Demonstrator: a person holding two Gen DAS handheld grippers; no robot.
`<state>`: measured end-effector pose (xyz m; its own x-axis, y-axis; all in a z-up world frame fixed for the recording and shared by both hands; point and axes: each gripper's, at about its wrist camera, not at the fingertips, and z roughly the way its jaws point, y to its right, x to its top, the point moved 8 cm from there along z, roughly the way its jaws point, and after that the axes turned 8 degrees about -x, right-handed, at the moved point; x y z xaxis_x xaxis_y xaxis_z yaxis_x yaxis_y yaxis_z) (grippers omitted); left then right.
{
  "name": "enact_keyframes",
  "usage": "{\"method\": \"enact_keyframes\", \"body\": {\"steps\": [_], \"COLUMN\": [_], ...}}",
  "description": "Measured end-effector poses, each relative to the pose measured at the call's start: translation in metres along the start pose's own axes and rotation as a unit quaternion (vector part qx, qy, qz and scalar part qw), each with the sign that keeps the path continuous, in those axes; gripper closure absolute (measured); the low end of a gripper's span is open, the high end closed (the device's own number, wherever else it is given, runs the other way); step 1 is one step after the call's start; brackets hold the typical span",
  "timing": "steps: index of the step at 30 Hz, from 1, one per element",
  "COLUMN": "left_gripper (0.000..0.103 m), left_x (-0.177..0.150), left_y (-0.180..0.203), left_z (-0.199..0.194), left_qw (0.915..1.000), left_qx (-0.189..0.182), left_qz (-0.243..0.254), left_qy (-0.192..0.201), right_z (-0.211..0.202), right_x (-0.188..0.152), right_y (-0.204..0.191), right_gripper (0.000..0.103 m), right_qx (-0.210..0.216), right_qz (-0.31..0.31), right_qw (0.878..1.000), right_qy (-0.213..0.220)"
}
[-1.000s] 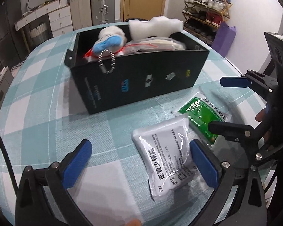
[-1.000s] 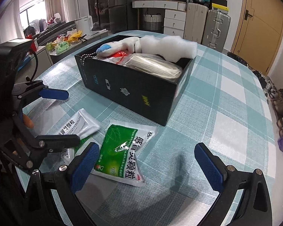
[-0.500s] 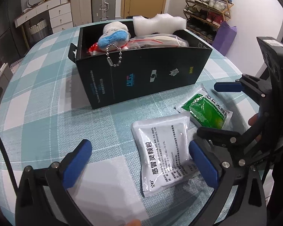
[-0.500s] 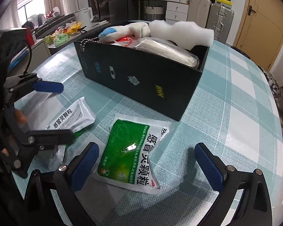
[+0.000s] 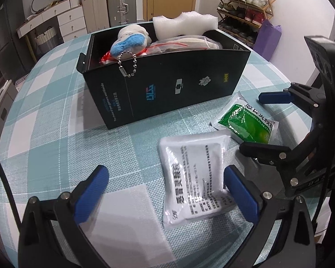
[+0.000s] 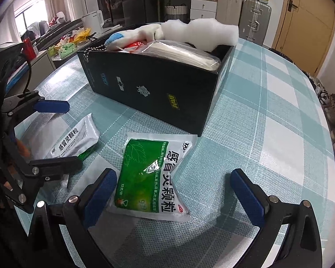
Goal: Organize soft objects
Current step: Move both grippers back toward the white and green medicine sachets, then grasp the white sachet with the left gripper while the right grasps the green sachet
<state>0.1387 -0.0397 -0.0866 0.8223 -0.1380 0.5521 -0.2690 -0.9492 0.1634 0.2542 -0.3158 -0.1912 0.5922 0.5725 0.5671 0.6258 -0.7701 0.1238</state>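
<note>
Left gripper [image 5: 165,192] wide, white sachet [image 5: 195,179] lying flat between fingers, long axis 12-to-6. Right gripper [image 6: 176,193] wide over glossy green sachet [image 6: 154,176], pointing 5 o'clock. Box [image 5: 167,89] at 12.

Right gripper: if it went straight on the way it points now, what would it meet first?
Probably the green sachet, lying on the table between the open jaws of the right gripper; the black box stands beyond it. Height above the table is unclear.
</note>
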Motion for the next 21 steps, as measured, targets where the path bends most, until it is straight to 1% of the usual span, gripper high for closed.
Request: {"method": "enact_keyframes", "body": {"steps": [3,5,7,12,16,17,18,19,20,21], "left_gripper": [0.000,0.000,0.000,0.000,0.002,0.003,0.011,0.016,0.024,0.028], "left_x": [-0.002,-0.002,-0.002,-0.002,-0.001,0.000,0.000,0.001,0.002,0.003], "left_y": [0.002,0.003,0.003,0.005,0.008,0.009,0.010,0.013,0.016,0.018], "left_z": [0.001,0.001,0.001,0.001,0.000,0.000,-0.001,-0.003,-0.004,-0.006], "left_qw": [0.9999,0.9998,0.9998,0.9998,0.9998,0.9997,0.9996,0.9994,0.9991,0.9987], "left_qx": [0.005,0.009,0.009,0.006,-0.005,-0.011,-0.014,-0.016,-0.020,-0.026], "left_qz": [0.009,0.016,0.015,0.019,0.020,0.021,0.024,0.030,0.037,0.041], "left_qy": [-0.001,-0.001,-0.001,-0.002,0.001,0.003,0.005,0.008,0.010,0.012], "right_z": [-0.001,-0.003,-0.006,-0.011,-0.014,-0.015,-0.016,-0.017,-0.018,-0.018], "right_x": [-0.002,-0.002,-0.001,-0.001,-0.001,-0.001,-0.002,-0.002,-0.003,-0.003], "right_y": [0.000,-0.001,-0.005,-0.011,-0.017,-0.019,-0.020,-0.021,-0.022,-0.022], "right_gripper": [0.001,0.005,0.010,0.031,0.039,0.042,0.046,0.048,0.050,0.051], "right_qx": [0.001,0.004,0.009,0.019,0.026,0.028,0.030,0.032,0.034,0.037], "right_qz": [0.001,-0.002,-0.008,-0.021,-0.033,-0.036,-0.038,-0.041,-0.042,-0.044], "right_qw": [1.000,1.000,1.000,0.999,0.999,0.999,0.999,0.998,0.998,0.998], "right_qy": [0.002,0.004,0.007,0.015,0.019,0.020,0.021,0.022,0.023,0.024]}}
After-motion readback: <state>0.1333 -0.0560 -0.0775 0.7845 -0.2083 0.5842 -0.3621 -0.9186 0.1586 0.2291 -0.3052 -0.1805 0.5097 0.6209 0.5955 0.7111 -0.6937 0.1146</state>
